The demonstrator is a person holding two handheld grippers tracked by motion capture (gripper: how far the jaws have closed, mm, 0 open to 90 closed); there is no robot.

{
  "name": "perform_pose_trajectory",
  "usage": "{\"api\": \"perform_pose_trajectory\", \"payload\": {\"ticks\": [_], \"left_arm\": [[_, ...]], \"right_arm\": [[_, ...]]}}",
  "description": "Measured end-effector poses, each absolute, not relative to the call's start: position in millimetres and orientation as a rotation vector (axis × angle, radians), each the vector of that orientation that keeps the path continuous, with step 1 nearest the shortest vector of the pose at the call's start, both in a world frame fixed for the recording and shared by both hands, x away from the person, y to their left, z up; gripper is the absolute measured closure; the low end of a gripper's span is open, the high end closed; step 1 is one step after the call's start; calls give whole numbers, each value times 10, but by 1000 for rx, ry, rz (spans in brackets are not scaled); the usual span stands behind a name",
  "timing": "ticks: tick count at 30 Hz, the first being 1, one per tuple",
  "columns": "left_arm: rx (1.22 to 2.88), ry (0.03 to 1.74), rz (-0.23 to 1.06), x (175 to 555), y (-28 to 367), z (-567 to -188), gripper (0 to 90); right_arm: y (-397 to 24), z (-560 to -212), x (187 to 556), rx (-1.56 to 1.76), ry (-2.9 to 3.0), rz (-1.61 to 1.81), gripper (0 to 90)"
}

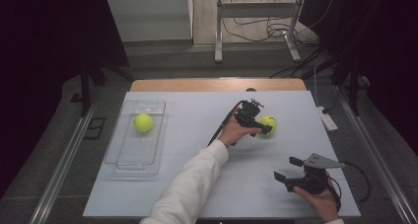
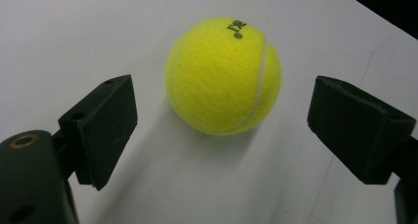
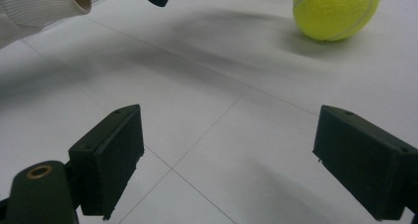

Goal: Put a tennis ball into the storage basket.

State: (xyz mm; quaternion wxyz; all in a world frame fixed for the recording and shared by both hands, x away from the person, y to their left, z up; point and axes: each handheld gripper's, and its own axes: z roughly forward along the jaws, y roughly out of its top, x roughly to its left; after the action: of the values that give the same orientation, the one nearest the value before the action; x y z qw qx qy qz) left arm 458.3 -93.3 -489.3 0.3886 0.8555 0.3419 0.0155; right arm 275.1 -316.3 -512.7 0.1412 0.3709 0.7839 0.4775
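Nearest the high camera, the right gripper (image 1: 285,168) rests low at the table's (image 1: 197,194) near right corner, held in one hand (image 1: 323,200); its two jaws stand wide apart with nothing between them, only bare white surface in its own view. Farther in, the left gripper (image 1: 268,126) reaches across from a white sleeve (image 1: 190,184) to the ball (image 1: 269,123) on the right half of the table. Its two jaws are also spread wide; the left gripper view shows the ball (image 2: 224,76) lying on the table ahead of them, centred in the gap, with clear space to each pad, so nothing is gripped. Two yellow tennis balls are in sight: this one, and a second ball (image 1: 143,122) lying inside the one clear tray (image 1: 125,160) on the table's left side, well apart from both grippers. Two grippers, two balls, one tray.
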Motion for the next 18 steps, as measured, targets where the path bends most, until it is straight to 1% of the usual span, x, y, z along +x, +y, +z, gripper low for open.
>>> {"api": "perform_pose_trajectory", "payload": {"ticks": [18], "left_arm": [[2181, 877, 29, 4641, -1001, -4956, 127]], "right_arm": [[-3174, -5129, 2753, 1070, 2265, 1377, 121]]}}
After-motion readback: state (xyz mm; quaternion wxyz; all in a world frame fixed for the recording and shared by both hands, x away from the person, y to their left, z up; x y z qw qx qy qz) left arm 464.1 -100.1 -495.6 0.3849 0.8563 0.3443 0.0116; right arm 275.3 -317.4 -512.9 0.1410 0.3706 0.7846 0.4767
